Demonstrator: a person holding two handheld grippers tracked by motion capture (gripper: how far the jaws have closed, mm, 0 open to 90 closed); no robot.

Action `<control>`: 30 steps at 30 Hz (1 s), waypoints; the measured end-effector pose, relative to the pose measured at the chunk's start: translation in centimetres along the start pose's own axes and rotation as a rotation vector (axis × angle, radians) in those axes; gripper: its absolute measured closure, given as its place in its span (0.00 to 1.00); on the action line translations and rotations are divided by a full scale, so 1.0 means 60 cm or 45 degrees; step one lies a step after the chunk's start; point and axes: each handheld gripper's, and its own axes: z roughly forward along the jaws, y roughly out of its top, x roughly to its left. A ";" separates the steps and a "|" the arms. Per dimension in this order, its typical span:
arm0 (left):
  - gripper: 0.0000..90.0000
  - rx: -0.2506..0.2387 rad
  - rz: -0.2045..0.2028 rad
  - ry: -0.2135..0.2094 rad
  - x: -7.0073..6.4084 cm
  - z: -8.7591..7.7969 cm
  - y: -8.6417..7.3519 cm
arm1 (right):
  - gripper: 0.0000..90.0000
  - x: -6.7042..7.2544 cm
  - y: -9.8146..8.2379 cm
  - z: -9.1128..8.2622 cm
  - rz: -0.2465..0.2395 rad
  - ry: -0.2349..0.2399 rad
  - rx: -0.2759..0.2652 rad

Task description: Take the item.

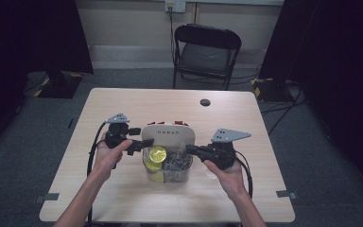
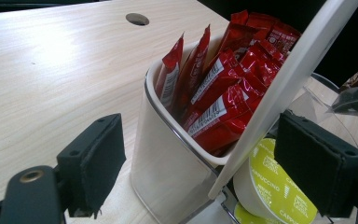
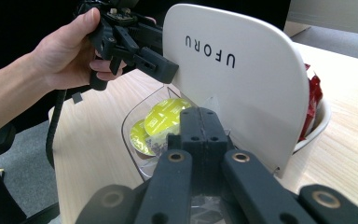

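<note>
We see an organiser [image 1: 167, 137] in the middle of the desk [image 1: 123, 101], its white lid [image 3: 242, 79] tilted upright; behind the lid the rear compartment holds red sachets [image 2: 223, 84], and in front the clear compartment [image 3: 135, 149] holds yellow-green capsules [image 2: 270, 186] and some clear-wrapped items. The left claw [image 1: 144, 143] is spread wide, one pad on either side of the lid edge, not closed on it; the right claw [image 3: 199, 128] is pressed together, seemingly pinching a clear wrapper over the front compartment, though what exactly it holds we cannot make out. We judge the work well along: the lid is up and the container mostly filled; what remains looks like dropping this last item in and closing the lid.
</note>
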 end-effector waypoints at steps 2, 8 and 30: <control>0.18 0.000 0.000 0.000 0.000 0.000 0.000 | 1.00 0.000 0.000 -0.001 0.000 0.000 -0.003; 0.18 0.002 0.000 0.000 0.000 0.000 0.000 | 1.00 -0.002 0.002 -0.008 0.002 -0.008 -0.015; 0.18 0.003 -0.003 -0.003 0.001 0.000 -0.001 | 1.00 -0.011 0.007 -0.042 0.012 -0.048 -0.058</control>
